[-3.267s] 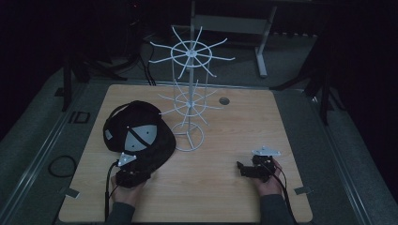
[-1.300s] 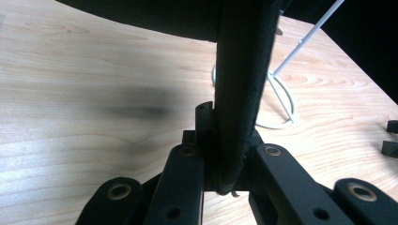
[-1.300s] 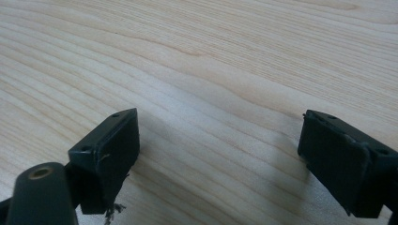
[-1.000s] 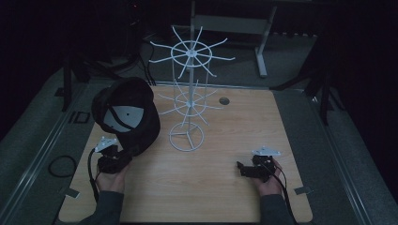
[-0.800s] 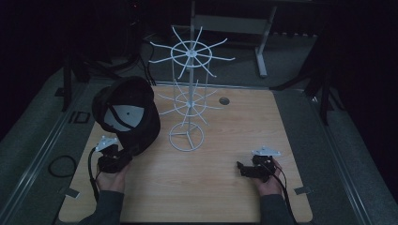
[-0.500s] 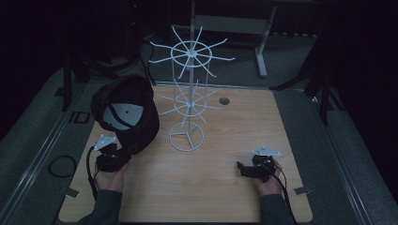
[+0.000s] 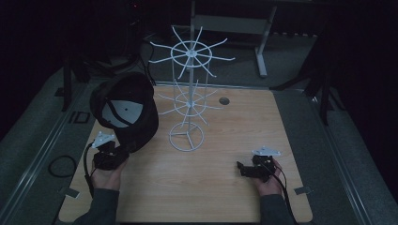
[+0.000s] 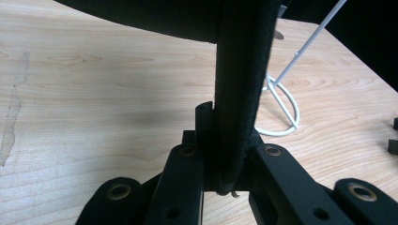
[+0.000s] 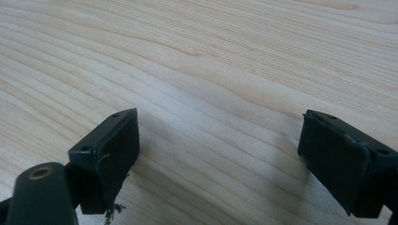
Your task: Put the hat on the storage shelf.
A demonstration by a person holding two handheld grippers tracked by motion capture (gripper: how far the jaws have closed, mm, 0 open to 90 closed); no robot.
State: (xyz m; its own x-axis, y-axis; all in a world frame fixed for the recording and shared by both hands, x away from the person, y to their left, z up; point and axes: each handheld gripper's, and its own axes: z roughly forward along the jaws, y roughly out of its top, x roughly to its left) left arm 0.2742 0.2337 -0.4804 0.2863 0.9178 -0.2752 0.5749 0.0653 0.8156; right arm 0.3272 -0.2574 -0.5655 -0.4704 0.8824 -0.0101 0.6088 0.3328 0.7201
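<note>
A black cap point(image 7: 126, 110) with a pale lining is held up above the table's left side, its inside facing the camera. My left gripper point(image 7: 114, 152) is shut on the cap's brim edge point(image 8: 237, 93), which stands upright between the jaws. A white wire rack point(image 7: 190, 89) with two tiers of radiating hooks stands at the table's centre, its ring base point(image 8: 281, 112) to the right of the cap. My right gripper point(image 7: 241, 168) rests low at the front right, open, with bare wood between its fingers point(image 9: 110, 154).
The wooden table point(image 7: 234, 122) has a small round hole point(image 7: 224, 100) behind the rack. A metal stand point(image 7: 263, 42) and dark floor lie beyond the far edge. A cable loop point(image 7: 60, 165) lies on the floor at the left.
Over 3.3 s my left gripper carried the cap left and up, away from the rack's base. In the last second it barely moved. The right gripper stayed put.
</note>
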